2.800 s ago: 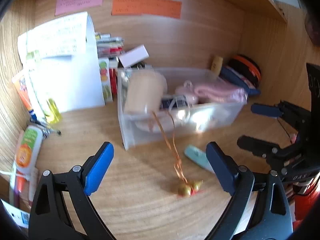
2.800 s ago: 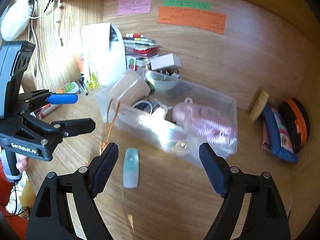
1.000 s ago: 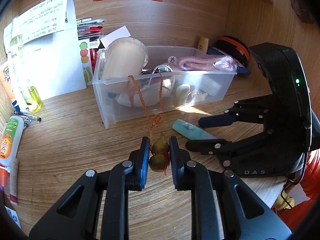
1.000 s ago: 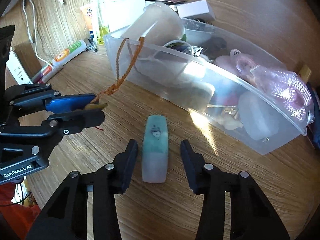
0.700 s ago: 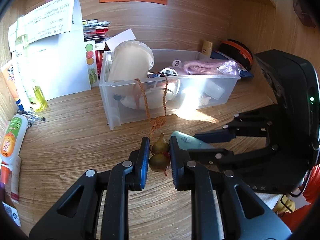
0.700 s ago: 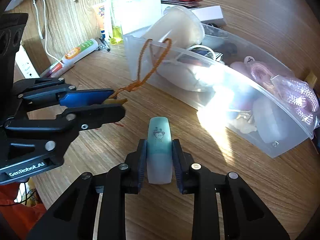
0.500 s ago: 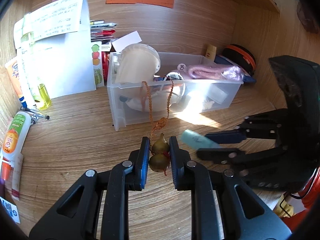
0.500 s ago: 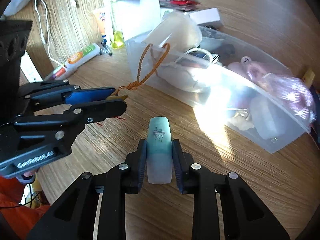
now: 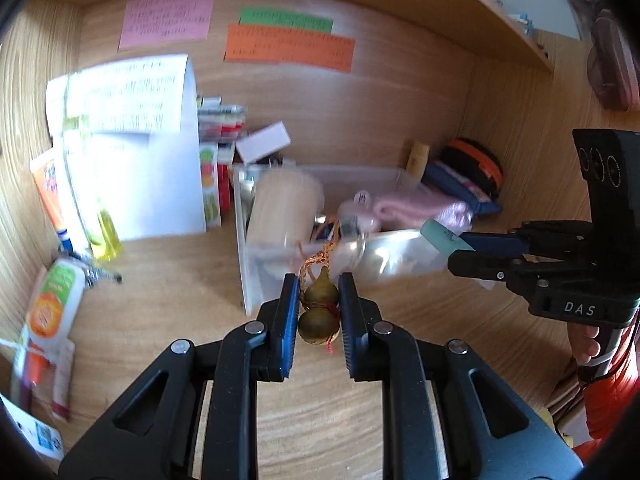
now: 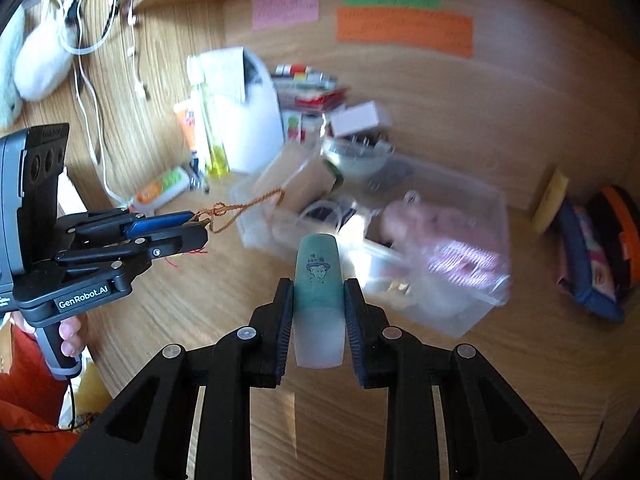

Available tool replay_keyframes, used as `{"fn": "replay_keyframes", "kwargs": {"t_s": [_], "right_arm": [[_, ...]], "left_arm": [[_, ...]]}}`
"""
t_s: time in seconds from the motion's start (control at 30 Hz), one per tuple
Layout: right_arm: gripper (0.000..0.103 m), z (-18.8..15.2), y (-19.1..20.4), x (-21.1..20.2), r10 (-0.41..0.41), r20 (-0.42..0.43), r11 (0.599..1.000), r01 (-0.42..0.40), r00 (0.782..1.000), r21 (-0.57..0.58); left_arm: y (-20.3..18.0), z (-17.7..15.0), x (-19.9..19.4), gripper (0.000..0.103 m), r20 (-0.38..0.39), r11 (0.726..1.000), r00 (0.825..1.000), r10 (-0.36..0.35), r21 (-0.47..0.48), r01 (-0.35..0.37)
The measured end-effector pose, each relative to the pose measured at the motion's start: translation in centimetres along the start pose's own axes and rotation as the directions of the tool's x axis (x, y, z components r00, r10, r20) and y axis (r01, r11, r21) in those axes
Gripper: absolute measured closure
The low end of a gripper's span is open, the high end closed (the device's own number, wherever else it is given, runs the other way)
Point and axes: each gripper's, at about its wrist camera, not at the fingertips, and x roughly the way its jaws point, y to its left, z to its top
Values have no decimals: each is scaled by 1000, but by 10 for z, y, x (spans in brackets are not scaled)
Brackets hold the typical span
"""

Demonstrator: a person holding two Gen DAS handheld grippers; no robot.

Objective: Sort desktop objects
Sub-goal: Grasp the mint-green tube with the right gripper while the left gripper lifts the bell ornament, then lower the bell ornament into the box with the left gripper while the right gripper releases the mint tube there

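My left gripper (image 9: 319, 312) is shut on a small brown gourd charm (image 9: 319, 312) with an orange cord (image 9: 316, 258), held above the desk in front of the clear plastic bin (image 9: 400, 250). It also shows in the right wrist view (image 10: 200, 228) at the left. My right gripper (image 10: 319, 308) is shut on a teal and white case (image 10: 319, 300) with a cartoon face, lifted off the desk before the bin (image 10: 472, 320). In the left wrist view the right gripper (image 9: 460, 250) holds the case (image 9: 442, 236) near the bin's right end.
The bin holds a beige cup (image 9: 282, 208), pink items (image 9: 416, 210) and small clutter. White paper bag (image 9: 132, 152), yellow bottle (image 9: 106, 232) and tubes (image 9: 52, 304) stand at left. A blue pouch and orange-black case (image 10: 600, 248) lie at right. Sticky notes (image 9: 288, 46) hang on the back wall.
Both grippers closed on their objects and lifted them: the left raised the gourd charm, the right raised the teal case off the desk. Both now sit higher and nearer the bin.
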Motion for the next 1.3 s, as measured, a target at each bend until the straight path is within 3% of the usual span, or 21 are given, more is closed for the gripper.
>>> {"fn": "replay_keyframes", "kwargs": {"t_s": [0.2,0.53,0.87,1.0,1.3], "right_arm": [[80,17,-14,-10,-1,53,1000,-1,999,29],[80,44,-33,9,-26,41,999,25,999,26],[80,54,-49,48,-13,-3,998,14,1000,61],[80,52,-52,71,33,-37,996,-30,999,88],[80,47,-44,73,-40,2,999,40,999,12]], "left_arm": [[-5,22,12,84,7,1000,1000,-23,20,23],[-14,52,58,84,-44,996,999,-19,82,23],[-4,49,89,84,-106,996,992,-67,47,73],[-6,46,93,84,-125,995,989,-73,56,81],[-11,45,90,84,-128,994,990,-62,80,73]]}}
